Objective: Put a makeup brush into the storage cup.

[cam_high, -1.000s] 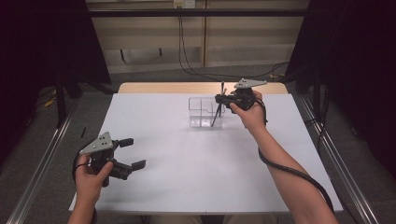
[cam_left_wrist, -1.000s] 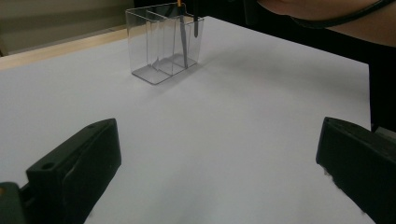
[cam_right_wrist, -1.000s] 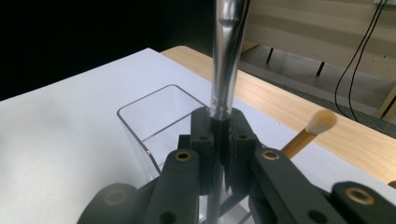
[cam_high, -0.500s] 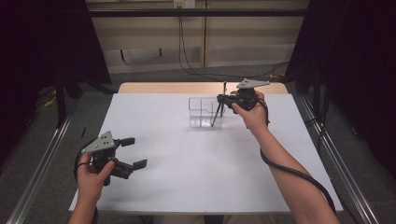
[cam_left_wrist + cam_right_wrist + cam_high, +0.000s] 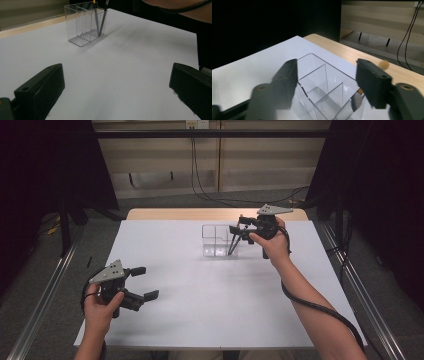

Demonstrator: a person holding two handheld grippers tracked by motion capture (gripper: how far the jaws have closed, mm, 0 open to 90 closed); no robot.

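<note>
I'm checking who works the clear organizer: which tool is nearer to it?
The right tool: it hovers just above the clear organizer, jaws open over its compartments. The left tool sits far off, near the table's front left.

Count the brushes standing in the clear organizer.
2: both brushes lean together in one end compartment of the clear organizer, below the open right gripper.
</note>
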